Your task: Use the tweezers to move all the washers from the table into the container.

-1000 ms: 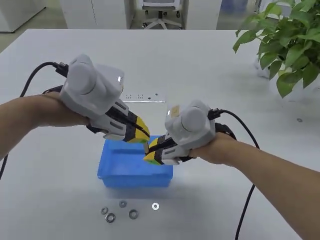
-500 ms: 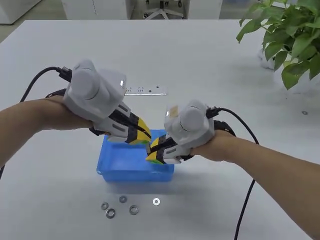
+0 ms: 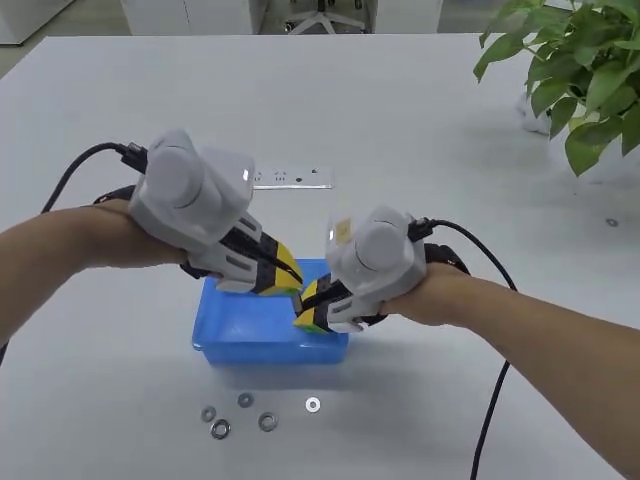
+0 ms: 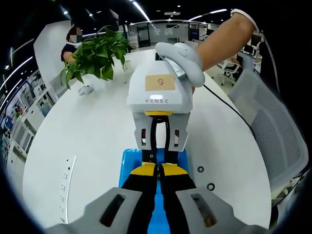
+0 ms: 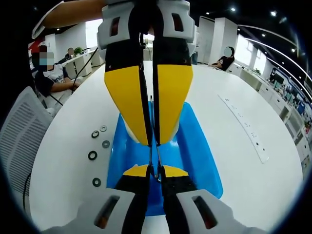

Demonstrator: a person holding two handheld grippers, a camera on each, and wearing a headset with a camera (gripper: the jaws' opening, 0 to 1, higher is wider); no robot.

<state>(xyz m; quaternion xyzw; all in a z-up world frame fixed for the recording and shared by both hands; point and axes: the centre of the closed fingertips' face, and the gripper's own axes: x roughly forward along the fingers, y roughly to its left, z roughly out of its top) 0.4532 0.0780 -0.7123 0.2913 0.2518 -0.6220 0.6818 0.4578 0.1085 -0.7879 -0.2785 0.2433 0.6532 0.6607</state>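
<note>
Thin metal tweezers (image 5: 157, 163) run between the two grippers, which meet tip to tip over the blue container (image 3: 260, 340). My left gripper (image 3: 288, 278) reaches in from the left, shut on the tweezers; its yellow jaws hang close ahead in the right gripper view (image 5: 153, 139). From the right comes my right gripper (image 3: 305, 312), its jaws also shut on the tweezers (image 5: 156, 171). Several washers (image 3: 245, 400) lie on the white table just in front of the container, and they appear beside it in the right gripper view (image 5: 92, 155).
A potted plant (image 3: 585, 70) stands at the table's far right. A power strip (image 3: 290, 180) is set into the table behind the grippers. Cables trail from both grippers. People sit at desks in the background (image 5: 53, 75).
The head camera has tilted. Both grippers have stayed tip to tip and have drifted slightly nearer, further over the container. The washers have not moved.
</note>
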